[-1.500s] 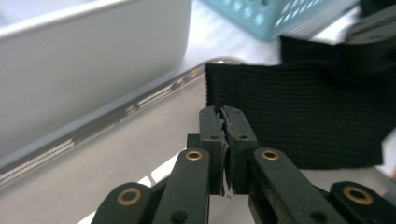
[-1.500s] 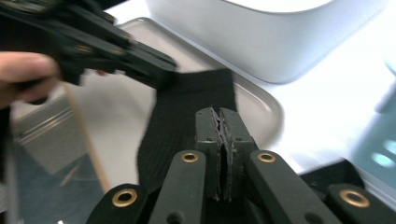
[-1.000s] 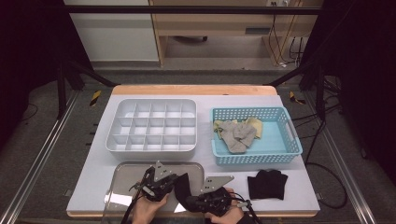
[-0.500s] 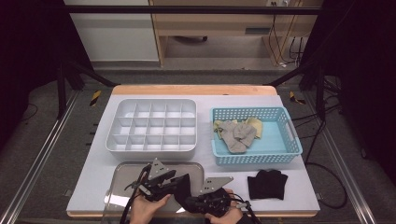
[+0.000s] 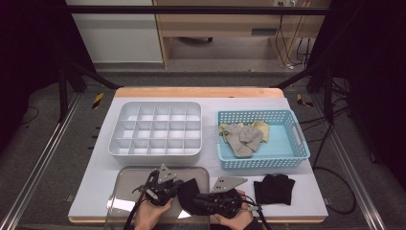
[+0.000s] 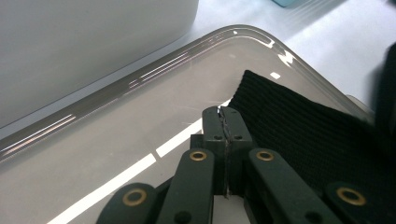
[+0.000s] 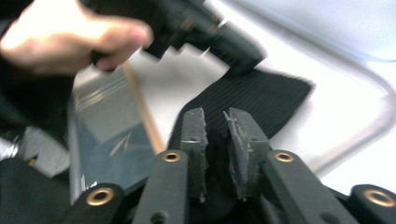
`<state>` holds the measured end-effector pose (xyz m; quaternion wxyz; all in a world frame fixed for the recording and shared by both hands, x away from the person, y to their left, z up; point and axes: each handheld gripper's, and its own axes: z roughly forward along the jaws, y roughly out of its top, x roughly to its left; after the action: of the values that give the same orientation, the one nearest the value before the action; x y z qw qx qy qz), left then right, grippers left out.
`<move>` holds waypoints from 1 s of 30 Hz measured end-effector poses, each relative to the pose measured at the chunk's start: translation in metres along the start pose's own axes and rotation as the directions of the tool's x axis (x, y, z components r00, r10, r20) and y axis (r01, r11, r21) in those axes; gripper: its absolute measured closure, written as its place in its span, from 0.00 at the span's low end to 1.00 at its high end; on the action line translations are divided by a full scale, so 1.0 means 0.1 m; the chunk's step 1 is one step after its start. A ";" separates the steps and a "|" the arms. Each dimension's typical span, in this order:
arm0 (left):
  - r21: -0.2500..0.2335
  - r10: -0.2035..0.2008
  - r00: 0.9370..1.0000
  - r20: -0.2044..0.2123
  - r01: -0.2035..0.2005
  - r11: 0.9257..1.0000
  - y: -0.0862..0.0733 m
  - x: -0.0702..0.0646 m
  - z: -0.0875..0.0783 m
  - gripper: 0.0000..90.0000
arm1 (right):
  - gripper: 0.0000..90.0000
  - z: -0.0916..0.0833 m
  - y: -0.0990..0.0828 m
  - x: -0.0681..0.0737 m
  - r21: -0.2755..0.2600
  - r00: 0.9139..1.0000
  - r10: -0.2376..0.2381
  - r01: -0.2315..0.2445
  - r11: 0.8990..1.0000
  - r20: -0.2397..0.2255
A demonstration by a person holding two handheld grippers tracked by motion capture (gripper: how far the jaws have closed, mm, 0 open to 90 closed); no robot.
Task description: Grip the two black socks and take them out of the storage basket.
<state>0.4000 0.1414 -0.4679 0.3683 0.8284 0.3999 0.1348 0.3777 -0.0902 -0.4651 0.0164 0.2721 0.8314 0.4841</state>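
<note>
A black knit sock (image 5: 189, 189) lies flat on the clear tray (image 5: 128, 183) at the table's front. My left gripper (image 5: 178, 186) comes at it from the left. In the left gripper view that gripper (image 6: 224, 112) is shut, its jaws having just closed, with the tips at the sock's (image 6: 303, 121) edge. Whether any fabric is pinched I cannot tell. My right gripper (image 5: 198, 200) comes from the right. Its jaws (image 7: 215, 116) have just been opening and stand slightly apart over the sock (image 7: 261, 98), pads off it.
A white compartment organizer (image 5: 155, 129) stands behind the tray. A blue basket (image 5: 287, 155) at the right holds grey and beige socks (image 5: 242, 136). Another black sock (image 5: 274, 188) lies on the table in front of the basket. The table's front edge is close under both hands.
Both hands stay in place at the black sock on the tray. The high view shows no clear shift of the sock.
</note>
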 end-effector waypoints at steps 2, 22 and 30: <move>-0.008 -0.004 1.000 0.005 0.004 1.000 0.00 0.00 -0.01 1.00 | 0.76 -0.02 0.02 -0.02 -0.017 0.999 0.017 -0.016 1.000 0.037; -0.055 -0.031 0.999 0.033 0.032 0.998 -0.01 0.01 -0.13 0.99 | 1.00 0.18 -0.03 -0.08 0.087 0.984 0.012 -0.028 0.996 0.179; -0.059 -0.024 0.998 0.065 0.028 0.998 0.00 -0.04 -0.16 0.95 | 1.00 -0.12 0.05 -0.20 -0.062 0.949 0.033 -0.014 0.998 0.314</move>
<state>0.3891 0.1463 -0.4572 0.4075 0.8155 0.3945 0.1151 0.3934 -0.1068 -0.4590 0.1512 0.3553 0.8002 0.4589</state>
